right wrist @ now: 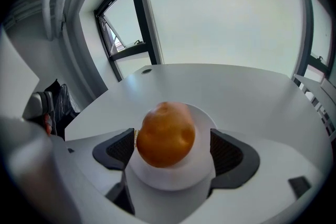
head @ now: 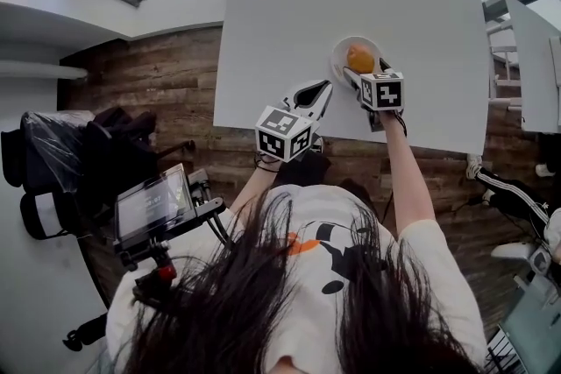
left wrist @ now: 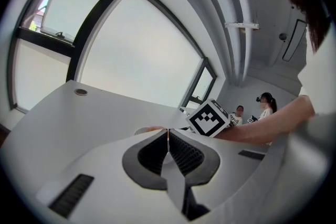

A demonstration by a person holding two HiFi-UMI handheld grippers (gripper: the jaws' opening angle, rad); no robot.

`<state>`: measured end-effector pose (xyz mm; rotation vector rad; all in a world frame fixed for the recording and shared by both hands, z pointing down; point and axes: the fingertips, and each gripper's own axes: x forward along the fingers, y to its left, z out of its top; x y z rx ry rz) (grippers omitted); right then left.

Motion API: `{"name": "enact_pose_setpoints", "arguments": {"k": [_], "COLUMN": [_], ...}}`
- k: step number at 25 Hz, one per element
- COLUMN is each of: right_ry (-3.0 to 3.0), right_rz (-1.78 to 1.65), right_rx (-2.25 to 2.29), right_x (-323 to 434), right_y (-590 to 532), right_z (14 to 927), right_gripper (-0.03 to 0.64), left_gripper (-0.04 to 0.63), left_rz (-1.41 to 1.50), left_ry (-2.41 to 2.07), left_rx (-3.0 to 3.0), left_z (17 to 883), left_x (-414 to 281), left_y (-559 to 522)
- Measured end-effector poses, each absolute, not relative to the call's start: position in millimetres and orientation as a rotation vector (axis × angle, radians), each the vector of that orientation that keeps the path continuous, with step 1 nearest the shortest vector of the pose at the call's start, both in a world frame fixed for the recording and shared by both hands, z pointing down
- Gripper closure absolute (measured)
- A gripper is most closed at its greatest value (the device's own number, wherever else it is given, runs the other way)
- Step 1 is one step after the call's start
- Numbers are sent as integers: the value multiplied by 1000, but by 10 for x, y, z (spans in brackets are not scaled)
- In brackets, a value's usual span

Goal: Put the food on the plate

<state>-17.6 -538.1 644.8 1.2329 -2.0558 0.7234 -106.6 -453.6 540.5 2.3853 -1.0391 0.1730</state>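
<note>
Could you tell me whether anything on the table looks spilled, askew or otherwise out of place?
Nothing stands out. The round orange food sits whole on the white plate, which lies flat on the white table, with no spill around it. The right gripper has its jaws open on either side of the food.

White short-sleeved T-shirt (head: 368, 232), black and orange print. Long dark hair (head: 219, 311). Pale grey moulded shells on left gripper (left wrist: 168, 139) and right gripper (right wrist: 172, 149); dark ribbed pads (right wrist: 227, 152); black-and-white marker cubes (head: 283, 134).
</note>
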Motion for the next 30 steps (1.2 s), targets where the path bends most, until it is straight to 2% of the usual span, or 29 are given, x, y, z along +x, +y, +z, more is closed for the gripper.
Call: {"name": "enact_pose_setpoints", "arguments": {"k": [17,19,22,23,25,30], "right_ry": [-2317,-2303,-2302,-2306,-2312,-2350], "right_rz": [757,733,758,766,780,819], "right_rx": [1461,1495,1508,1517,1539,1583], "right_x": [51,86,112,134,184,347], "right_y": [-4917,-4860,-4746,-4721,-4647,-4267], "right_z": [5447,5393,5364,5343,5300,5167], "right_gripper": [187,279,282,331,368,513], "left_gripper": [583,584,584,584,584,584], "left_rz": [135,135,135,132,126,111], "left_ry": [-1011,-1007,-1001,-998,-996,-1017], "left_rx": [2431,2435,2441,2447,2456,2453], "left_z": [5222,5207,5172,5148,5097,5016], "left_x": [-779,-776,-761,-745,-710,-548], "left_y": [-4409,-4408,-4411,-4421,-4407,-4153]}}
